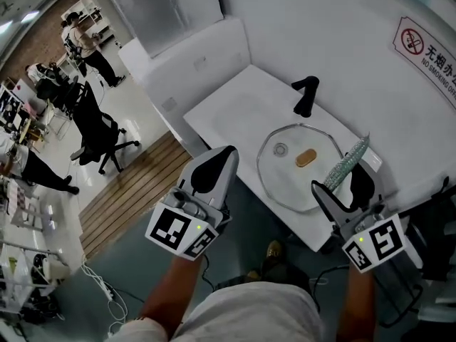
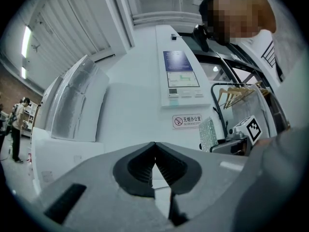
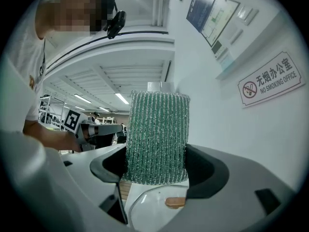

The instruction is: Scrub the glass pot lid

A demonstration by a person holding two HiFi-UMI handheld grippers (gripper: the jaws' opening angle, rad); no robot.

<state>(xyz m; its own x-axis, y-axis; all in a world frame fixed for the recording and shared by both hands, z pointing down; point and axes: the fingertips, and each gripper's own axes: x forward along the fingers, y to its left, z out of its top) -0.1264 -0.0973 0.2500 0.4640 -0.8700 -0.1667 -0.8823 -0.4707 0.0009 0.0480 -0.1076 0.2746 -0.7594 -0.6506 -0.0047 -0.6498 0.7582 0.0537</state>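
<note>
On white table [image 1: 235,109], glass pot lid [image 1: 293,173] is laid flat for scrubbing; scouring pad [image 3: 157,137] is clamped in right hand-held gripper [image 3: 157,170], left hand-held gripper [image 2: 154,154] closed on nothing.

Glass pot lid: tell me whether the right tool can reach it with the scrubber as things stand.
Probably yes. The right tool, shut on the green scrubber, hovers by the edge of the glass pot lid, with nothing between them.

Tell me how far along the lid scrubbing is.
Done: the right gripper has the green sponge clamped. In hand: it hovers by the glass lid, and the sponge looks clear of it. Left: all the scrubbing. The left gripper is shut and empty, so the lid lies unheld.
</note>
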